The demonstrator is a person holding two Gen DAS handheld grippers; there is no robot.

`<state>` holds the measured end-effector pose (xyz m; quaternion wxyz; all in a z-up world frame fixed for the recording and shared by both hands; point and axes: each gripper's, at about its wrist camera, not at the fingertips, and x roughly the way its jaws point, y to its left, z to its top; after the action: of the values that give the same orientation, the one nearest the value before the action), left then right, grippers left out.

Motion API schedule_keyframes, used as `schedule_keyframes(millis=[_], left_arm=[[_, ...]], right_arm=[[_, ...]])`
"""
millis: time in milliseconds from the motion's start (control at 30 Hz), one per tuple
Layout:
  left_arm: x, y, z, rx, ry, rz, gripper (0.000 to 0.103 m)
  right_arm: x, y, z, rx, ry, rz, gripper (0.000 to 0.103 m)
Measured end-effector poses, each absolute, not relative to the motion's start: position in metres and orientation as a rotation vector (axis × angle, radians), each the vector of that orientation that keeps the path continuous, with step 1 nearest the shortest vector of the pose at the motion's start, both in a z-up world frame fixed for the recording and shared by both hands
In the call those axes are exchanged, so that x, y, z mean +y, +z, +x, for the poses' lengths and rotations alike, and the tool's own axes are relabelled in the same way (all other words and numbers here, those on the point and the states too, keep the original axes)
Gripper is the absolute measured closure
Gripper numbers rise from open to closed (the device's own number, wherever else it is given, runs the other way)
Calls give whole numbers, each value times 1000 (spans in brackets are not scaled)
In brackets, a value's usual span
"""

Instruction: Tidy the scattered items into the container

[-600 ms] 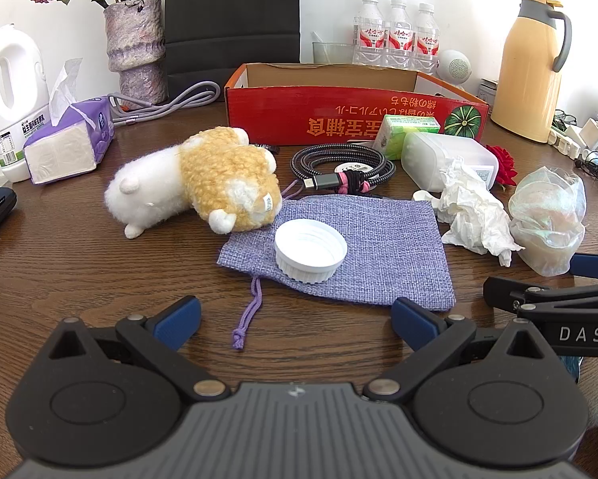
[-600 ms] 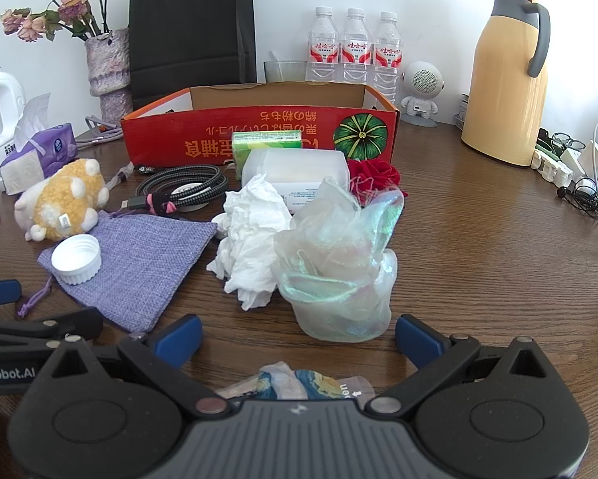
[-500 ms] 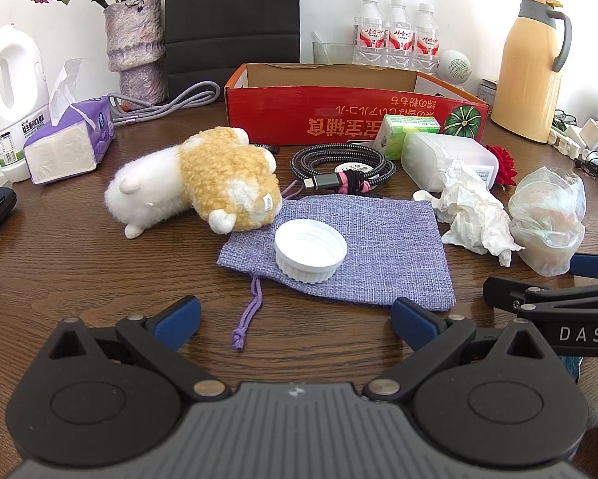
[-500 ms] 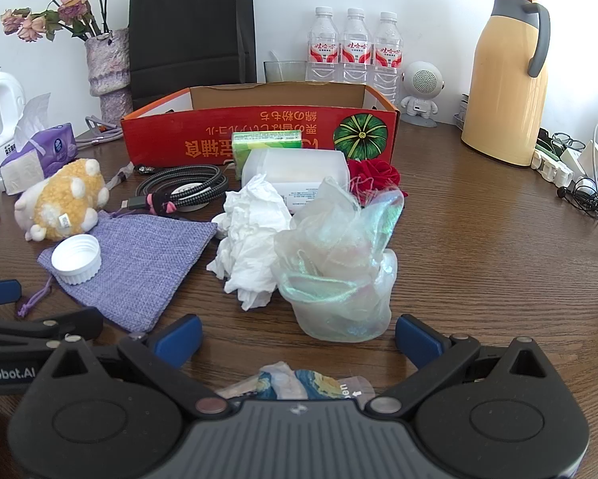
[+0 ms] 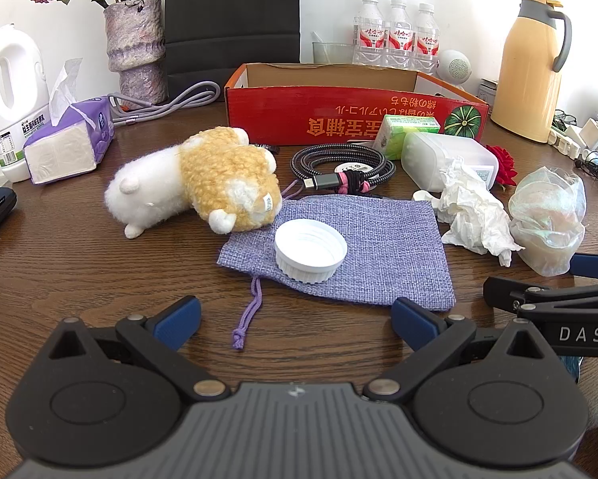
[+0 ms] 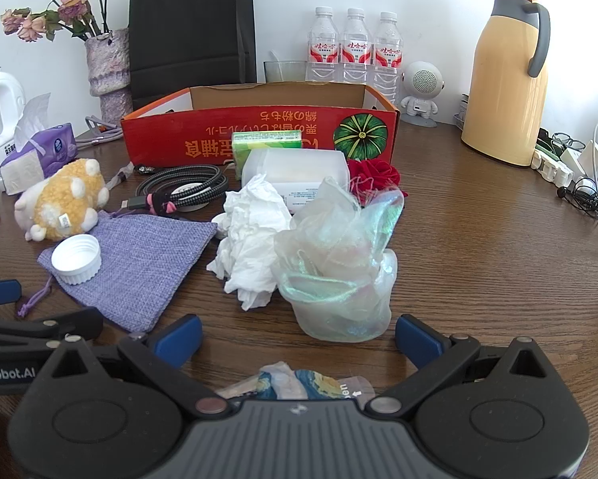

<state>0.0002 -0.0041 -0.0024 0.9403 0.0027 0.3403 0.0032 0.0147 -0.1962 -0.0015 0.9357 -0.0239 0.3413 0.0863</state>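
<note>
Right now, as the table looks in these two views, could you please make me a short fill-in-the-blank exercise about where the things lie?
1. The white ribbed plastic cap lies on the purple woven cloth ____.
2. The yellow-and-white plush toy lies on its ____.
3. The red cardboard box has a green ____ printed on its front.
4. Both tongs, left and right, stand ____.

Missing words: pouch; side; pumpkin; open

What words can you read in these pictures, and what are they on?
"DAS": side of the right claw.
"nRobot.AI": side of the left claw, start cut off.
Red box: orange characters, upside down, not readable.
Water bottles, white jug: labels too small.
</note>
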Motion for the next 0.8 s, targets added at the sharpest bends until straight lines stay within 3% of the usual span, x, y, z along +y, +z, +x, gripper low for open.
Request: schedule_keyframes(millis=[800], left_arm=[[-7, -4, 0, 694, 8, 5, 0]], right_arm=[[-196, -1, 15, 698, 177, -49, 0]])
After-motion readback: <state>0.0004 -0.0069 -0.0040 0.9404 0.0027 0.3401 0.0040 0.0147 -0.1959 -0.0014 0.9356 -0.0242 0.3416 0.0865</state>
